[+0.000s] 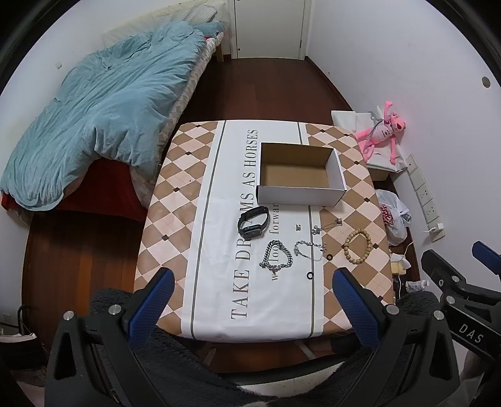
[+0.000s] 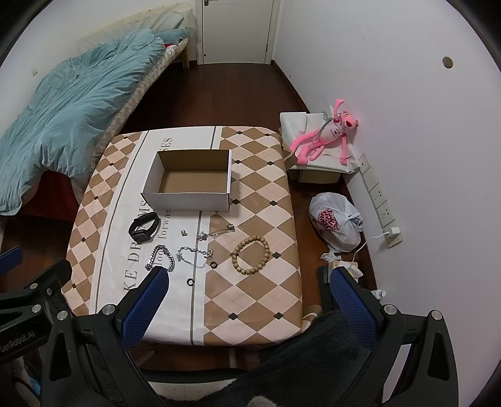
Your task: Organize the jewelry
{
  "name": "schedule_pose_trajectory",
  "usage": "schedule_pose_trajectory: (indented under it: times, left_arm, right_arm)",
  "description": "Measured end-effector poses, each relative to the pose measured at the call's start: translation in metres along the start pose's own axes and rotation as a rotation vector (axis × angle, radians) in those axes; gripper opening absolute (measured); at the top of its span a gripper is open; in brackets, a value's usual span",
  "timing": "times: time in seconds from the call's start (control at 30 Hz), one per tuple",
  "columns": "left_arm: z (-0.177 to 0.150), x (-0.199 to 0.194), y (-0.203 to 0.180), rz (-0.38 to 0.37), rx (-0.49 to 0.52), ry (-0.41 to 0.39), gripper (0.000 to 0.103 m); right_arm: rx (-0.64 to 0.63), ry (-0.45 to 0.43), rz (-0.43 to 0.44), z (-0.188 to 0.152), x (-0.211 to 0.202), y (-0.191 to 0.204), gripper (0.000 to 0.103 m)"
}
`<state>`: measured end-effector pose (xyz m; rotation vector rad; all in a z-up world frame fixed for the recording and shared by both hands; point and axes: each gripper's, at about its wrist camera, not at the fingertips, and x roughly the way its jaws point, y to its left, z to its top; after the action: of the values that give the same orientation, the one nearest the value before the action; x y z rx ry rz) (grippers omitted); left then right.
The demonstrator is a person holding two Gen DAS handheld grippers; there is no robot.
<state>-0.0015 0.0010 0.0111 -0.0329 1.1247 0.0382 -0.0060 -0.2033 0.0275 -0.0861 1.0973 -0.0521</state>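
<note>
An empty open cardboard box [image 1: 300,175] [image 2: 191,181] stands at the far middle of the table. In front of it lie a black watch [image 1: 253,222] [image 2: 144,227], a thick silver chain bracelet [image 1: 277,255] [image 2: 161,258], a thin silver bracelet [image 1: 310,250] [image 2: 194,253], a silver necklace [image 1: 327,226] [image 2: 217,232], a wooden bead bracelet [image 1: 357,246] [image 2: 250,255], two small dark rings [image 1: 310,275] [image 2: 190,281] and a tiny earring [image 2: 183,232]. My left gripper [image 1: 253,300] and right gripper [image 2: 250,297] are both open and empty, held above the table's near edge.
The table [image 1: 200,194] has a checked cloth with lettering. A bed with a blue quilt [image 1: 94,125] is at the left. At the right are a pink plush toy [image 2: 325,134] on a box, a plastic bag [image 2: 335,225] and wall sockets. A door [image 1: 269,28] is behind.
</note>
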Motion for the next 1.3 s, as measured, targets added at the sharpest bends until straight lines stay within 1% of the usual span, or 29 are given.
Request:
schedule_pose_trajectory:
  times: [0.07, 0.17, 0.6, 0.97, 1.0, 1.3]
  left_arm:
    - [-0.004, -0.002, 0.002, 0.000, 0.002, -0.004, 0.103]
    - [-0.003, -0.002, 0.002, 0.001, 0.003, -0.007, 0.103]
    - [-0.001, -0.005, 0.000, 0.005, 0.004, -0.012, 0.103]
    - [0.000, -0.007, 0.000, 0.002, 0.008, -0.015, 0.103]
    - [0.001, -0.008, -0.001, 0.004, 0.009, -0.016, 0.103]
    - [0.006, -0.013, -0.007, 0.003, 0.009, -0.023, 0.103]
  right_arm:
    - [0.001, -0.002, -0.001, 0.000, 0.000, -0.001, 0.103]
    - [0.001, -0.001, 0.000, 0.003, -0.002, 0.005, 0.103]
    - [0.004, -0.006, 0.004, 0.006, -0.006, 0.003, 0.103]
    - [0.006, -0.008, 0.006, -0.002, -0.001, 0.000, 0.103]
    - [0.006, -0.008, 0.006, 0.002, -0.007, -0.002, 0.103]
    - [0.005, -0.014, 0.006, 0.012, -0.014, 0.002, 0.103]
